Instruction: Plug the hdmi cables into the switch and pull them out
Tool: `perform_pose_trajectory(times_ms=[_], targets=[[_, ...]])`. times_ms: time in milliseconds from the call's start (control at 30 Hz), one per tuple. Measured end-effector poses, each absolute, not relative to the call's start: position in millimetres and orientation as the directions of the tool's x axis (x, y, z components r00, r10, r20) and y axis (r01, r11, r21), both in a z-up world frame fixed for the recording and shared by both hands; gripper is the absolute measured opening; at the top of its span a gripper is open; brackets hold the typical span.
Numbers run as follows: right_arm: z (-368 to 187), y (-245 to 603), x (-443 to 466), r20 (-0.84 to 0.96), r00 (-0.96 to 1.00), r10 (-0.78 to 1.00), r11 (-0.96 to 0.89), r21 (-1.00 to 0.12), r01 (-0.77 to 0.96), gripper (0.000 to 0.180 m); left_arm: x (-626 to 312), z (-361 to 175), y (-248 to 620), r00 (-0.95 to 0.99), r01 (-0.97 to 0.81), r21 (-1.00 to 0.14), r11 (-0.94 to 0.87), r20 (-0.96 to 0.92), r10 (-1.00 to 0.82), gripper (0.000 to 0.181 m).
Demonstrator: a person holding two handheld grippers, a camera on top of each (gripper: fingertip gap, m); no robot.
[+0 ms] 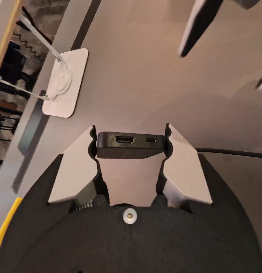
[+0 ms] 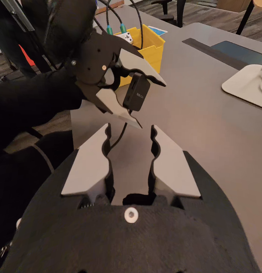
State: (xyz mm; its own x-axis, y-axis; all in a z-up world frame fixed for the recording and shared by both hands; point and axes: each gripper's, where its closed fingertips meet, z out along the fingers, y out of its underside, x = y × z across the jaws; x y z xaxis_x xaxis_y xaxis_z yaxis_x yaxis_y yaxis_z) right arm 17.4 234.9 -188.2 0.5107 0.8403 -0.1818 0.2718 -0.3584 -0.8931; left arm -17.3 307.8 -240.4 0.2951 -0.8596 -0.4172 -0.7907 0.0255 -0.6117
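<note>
My left gripper [image 1: 130, 130] is shut on a small black switch box [image 1: 131, 144], gripping its two short ends. The box's side faces me with one wide port and one small port, both empty. A black cable [image 1: 230, 152] runs off to the right behind it. In the right wrist view the left gripper [image 2: 152, 106] holds the switch [image 2: 136, 93] above the grey table [image 2: 186, 147], with its cable [image 2: 120, 138] hanging down. My right gripper [image 2: 130, 125] is open and empty, just below and in front of the switch. Its blurred fingers [image 1: 193, 29] show at the left view's top right.
A yellow bin [image 2: 151, 48] behind the switch holds black cables with green plug ends [image 2: 109, 29] and a white block. A white stand base [image 2: 244, 88] sits at the right, and also shows in the left wrist view [image 1: 65, 84]. A dark pad [image 2: 238, 51] lies at the back right. Across from one pair of fingers to the other is roughly 10 cm.
</note>
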Motion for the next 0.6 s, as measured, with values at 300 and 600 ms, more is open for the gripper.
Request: perform_pose_trajectory(times_ms=[300,600], targets=[[-196.9,247.8,-30.1,-0.318,0.437,0.842,-0.459,-0.847,0.269,0.037,-9.4,-247.7,306.9,0.220,-0.880,-0.465,0.095,-0.577,-0.787,0.089],[-212.4,262.9,-23.2,-0.250,0.490,0.835,-0.438,-0.841,0.318,0.013,-3.9,-246.1,308.2,0.112,-0.946,-0.285,0.153,-0.732,-0.672,0.089]])
